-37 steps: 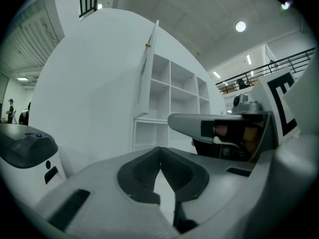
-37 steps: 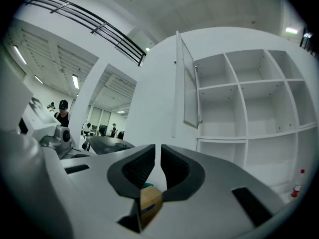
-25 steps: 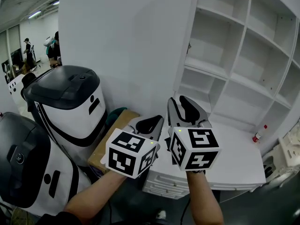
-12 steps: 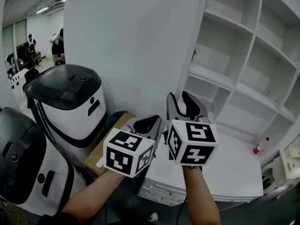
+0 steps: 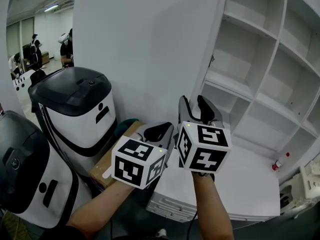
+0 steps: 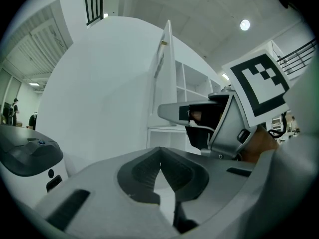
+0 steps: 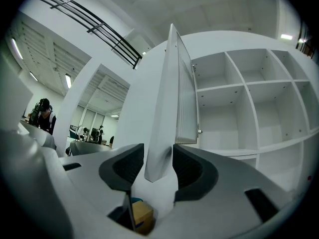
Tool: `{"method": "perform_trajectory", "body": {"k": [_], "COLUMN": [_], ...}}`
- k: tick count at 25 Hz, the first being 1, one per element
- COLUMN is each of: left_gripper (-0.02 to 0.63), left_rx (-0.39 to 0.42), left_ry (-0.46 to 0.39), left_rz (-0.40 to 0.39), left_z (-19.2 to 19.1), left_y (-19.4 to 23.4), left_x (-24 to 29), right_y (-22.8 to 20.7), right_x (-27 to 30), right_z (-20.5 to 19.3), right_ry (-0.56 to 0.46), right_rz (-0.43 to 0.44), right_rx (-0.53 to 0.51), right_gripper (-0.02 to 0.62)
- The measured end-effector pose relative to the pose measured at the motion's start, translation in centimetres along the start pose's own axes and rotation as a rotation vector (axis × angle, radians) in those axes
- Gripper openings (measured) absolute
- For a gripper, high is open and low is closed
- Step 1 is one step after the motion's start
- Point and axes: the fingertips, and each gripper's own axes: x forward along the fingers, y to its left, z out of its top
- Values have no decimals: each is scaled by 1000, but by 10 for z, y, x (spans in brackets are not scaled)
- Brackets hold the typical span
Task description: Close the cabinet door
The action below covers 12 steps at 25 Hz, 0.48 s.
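Right gripper view: right gripper jaws have just been opening wide, the cabinet door edge between them, unclamped; left gripper closed, empty; a steady push on the door's face should shut it.

No legible words, brands or numbers in any view. Only signs are black-and-white square marker patterns on the cubes of the left gripper and right gripper. Small dark mark on the white-and-black machine is unreadable.
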Motion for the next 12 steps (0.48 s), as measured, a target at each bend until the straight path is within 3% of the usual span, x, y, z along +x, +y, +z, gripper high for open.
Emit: {"method": "perform_trajectory", "body": {"k": [12], "left_gripper": [14], "left_rx": [-2], "left_ry": [-3], "left_rz": [-23], "left_z": [1], "left_y": [-12], "left_x": [11], "right_y": [-10], "right_x": [-6], "right_z": [-1], "right_ry": [-5], "right_rz": [5], "right_rx": [5], "right_gripper": [149]}}
